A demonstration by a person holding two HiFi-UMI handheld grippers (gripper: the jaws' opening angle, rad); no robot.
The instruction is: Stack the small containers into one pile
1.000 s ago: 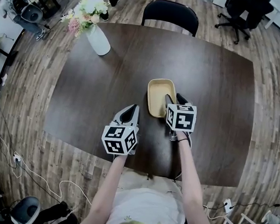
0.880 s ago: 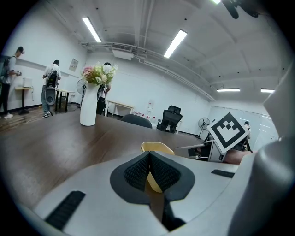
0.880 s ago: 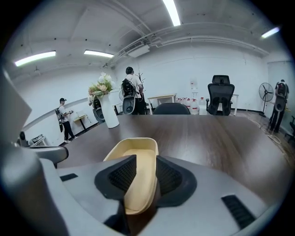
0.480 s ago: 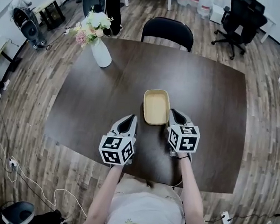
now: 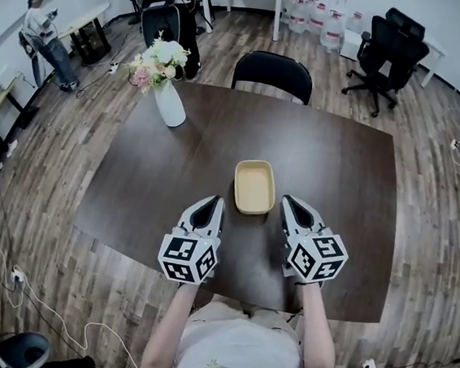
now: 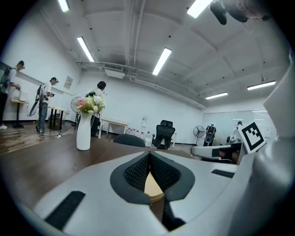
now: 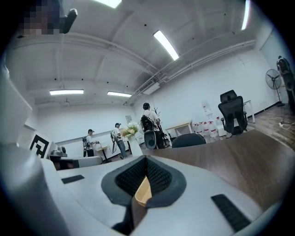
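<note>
Head view: compared with a second ago, the right tongs [image 5: 290, 203] have backed off the container [image 5: 254, 186]. Back then they were spread open right at its near right rim; now they sit just short of it, clear of the rim. The left tongs [image 5: 211, 203] have pulled back a bit too, and the camera has tipped up, so more of the room shows behind the surface [image 5: 345, 175].

The container is a tan rectangular tub standing upright near the middle of the dark surface, just ahead of the two tongs and roughly between their tips. Nothing loose shows inside it. In the left gripper view its rim [image 6: 154, 190] looks layered, like more than one tub nested together, but I can't count them.

Right tongs: jaws pressed together, nothing pinched; in the right gripper view the tub [image 7: 143, 193] only peeks through the gap under the closed pads. Left tongs [image 6: 149, 155]: same deal, pads meeting at the tip, gripping nothing, touching nothing.

A white vase [image 5: 171, 106] with flowers stands well apart at the surface's far left corner, and a black chair [image 5: 273, 71] sits at the far edge.
</note>
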